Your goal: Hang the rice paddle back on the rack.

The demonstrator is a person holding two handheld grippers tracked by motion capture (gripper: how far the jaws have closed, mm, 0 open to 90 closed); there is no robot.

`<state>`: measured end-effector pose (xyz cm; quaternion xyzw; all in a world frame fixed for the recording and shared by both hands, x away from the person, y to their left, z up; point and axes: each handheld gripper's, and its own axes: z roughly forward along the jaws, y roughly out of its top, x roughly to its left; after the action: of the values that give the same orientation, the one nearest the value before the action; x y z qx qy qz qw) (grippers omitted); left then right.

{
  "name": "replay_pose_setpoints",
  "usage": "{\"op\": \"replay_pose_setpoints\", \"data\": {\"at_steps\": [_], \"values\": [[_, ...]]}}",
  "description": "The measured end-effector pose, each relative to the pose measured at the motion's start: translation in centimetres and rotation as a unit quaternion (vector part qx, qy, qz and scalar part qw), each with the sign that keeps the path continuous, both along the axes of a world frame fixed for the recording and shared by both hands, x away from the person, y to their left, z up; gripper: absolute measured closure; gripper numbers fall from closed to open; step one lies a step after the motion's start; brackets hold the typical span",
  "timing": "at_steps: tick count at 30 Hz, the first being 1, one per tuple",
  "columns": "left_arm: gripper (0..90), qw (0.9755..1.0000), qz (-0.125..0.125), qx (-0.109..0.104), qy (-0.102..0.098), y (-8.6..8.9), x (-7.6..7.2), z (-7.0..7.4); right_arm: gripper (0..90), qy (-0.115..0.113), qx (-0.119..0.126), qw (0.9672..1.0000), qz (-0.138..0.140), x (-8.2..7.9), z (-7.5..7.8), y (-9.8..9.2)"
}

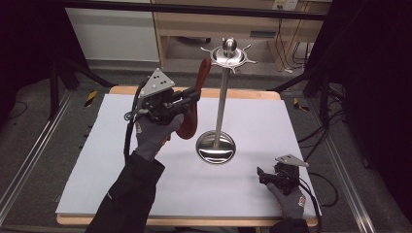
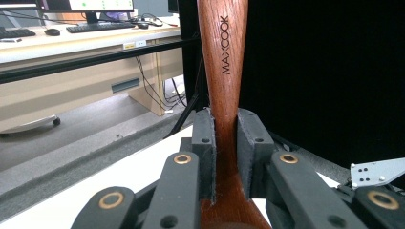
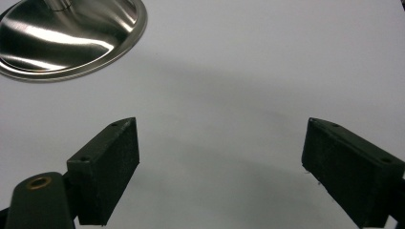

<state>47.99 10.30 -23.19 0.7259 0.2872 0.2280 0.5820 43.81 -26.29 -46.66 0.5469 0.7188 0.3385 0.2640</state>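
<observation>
Left gripper (image 1: 192, 97) clamps a wooden spoon (image 1: 194, 104) by its handle, both pads pressed on the narrow neck; in the left gripper view the handle (image 2: 223, 71) rises upright between the jaws and bears the mark MAXCOOK. Seen from the high view, the spoon hangs above the worktop (image 1: 121, 170) at ten o'clock from the steel stand's base (image 1: 215, 147), its tip near the hook ring (image 1: 228, 56) on top. Right gripper (image 1: 262, 175) rests low at five o'clock from that base, jaws wide apart with bare white surface between them.
</observation>
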Motion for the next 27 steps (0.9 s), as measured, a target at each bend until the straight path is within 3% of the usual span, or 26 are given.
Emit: {"op": "replay_pose_setpoints", "data": {"at_steps": [16, 27], "values": [[78.4, 0.9999, 0.003, 0.008, 0.007, -0.9, 0.8, -0.2, 12.8, 0.001, 0.002, 1.0000, 0.000, 0.0, 0.0, 0.0], [78.3, 0.9999, 0.001, 0.002, 0.014, -1.6, 1.3, -0.4, 12.8, 0.002, 0.001, 1.0000, 0.000, 0.0, 0.0, 0.0]]}}
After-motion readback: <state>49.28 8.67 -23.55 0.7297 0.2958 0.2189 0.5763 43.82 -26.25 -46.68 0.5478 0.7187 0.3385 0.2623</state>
